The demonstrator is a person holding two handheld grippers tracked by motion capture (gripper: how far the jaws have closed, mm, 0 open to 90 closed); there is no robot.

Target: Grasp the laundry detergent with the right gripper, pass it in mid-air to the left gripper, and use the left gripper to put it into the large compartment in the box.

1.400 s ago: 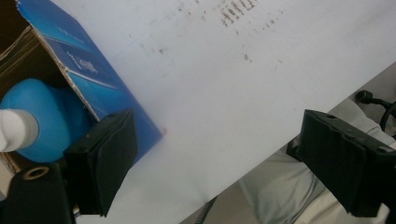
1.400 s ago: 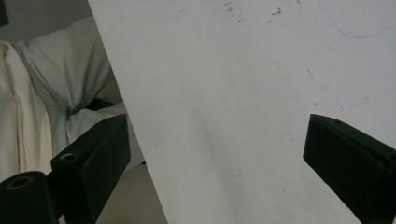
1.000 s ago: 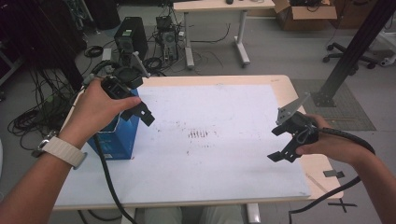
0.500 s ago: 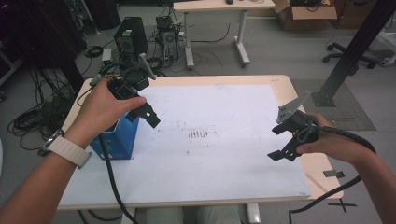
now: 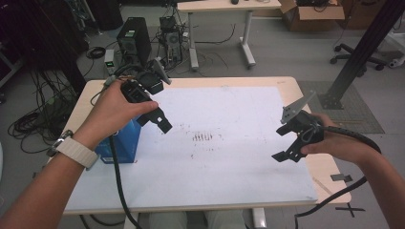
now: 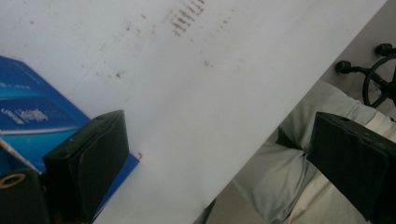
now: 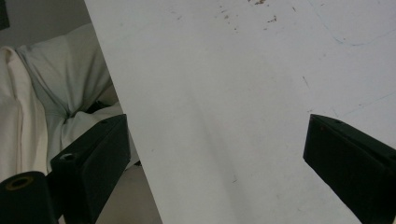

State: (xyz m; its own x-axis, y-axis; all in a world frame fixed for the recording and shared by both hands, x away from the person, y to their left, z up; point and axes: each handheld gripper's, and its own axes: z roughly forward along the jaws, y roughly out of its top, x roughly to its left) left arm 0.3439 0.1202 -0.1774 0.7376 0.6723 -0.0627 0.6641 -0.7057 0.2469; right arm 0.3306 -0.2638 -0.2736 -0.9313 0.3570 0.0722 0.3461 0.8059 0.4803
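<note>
The blue box (image 5: pixel 123 143) is sitting near the tabletop's left edge, about halfway between the near and far corners. It is a rectangular carton with smooth, glossy printed faces and pale lettering, and its sharp lower corner is resting on the white sheet (image 5: pixel 224 157). Your left hand (image 5: pixel 112 112) is hovering over its top, partly covering it in the high view.

You are holding the left tool (image 5: pixel 160 121) just right of the box, above the sheet and clear of it. In the left gripper view its two blocky, matte black jaws are standing wide apart with nothing between them; the box (image 6: pixel 32 116) is lying behind the left jaw, not touched by it.

You are keeping the right tool (image 5: pixel 286 152) near the tabletop's right edge, well apart from the box. Its jaws are likewise spread wide and are gripping nothing; a grey three-cornered plate is sticking up from its top, and a thick black cable is trailing off toward the near right corner.

The sheet is covering most of the tabletop (image 5: pixel 329 176), flat and smooth, with a cluster of small brownish scuff marks (image 5: pixel 203 137) near its centre. A light wooden border is showing around it, rounded at the corners. Your right hand (image 5: pixel 336 143) is wrapping around the tool's body.
</note>
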